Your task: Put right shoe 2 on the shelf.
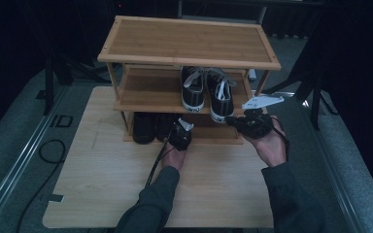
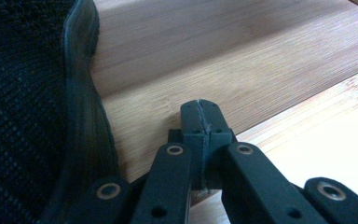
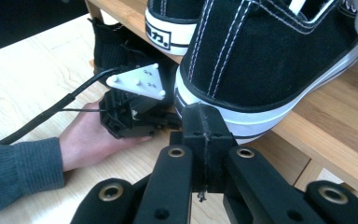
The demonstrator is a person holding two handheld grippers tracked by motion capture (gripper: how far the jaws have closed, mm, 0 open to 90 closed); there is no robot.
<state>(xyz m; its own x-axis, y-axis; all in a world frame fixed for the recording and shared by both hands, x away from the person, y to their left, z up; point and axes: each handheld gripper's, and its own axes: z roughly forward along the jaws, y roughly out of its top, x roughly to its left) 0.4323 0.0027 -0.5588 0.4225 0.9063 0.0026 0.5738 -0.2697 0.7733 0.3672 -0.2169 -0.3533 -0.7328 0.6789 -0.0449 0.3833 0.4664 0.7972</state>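
Up close, at the shoe rack:
Right gripper (image 3: 204,122): jaws pressed shut with nothing between them, tips at the white sole of the right-hand black canvas sneaker (image 3: 265,60).
Left gripper (image 2: 200,116): likewise closed and empty, low over the bottom shelf (image 2: 223,60), just beside a black knit shoe (image 2: 23,107).
Sneaker's place: middle shelf (image 1: 150,92) of the bamboo rack (image 1: 189,41), beside its mate (image 1: 193,90), heel overhanging the front edge.
Handling: likely light; the canvas upper is soft and would crumple, while the rubber sole looks stiff and grippy.
Where to hold: the heel looks the firmest bite, either across the sole rim or over the heel collar; the loose laces are best avoided.
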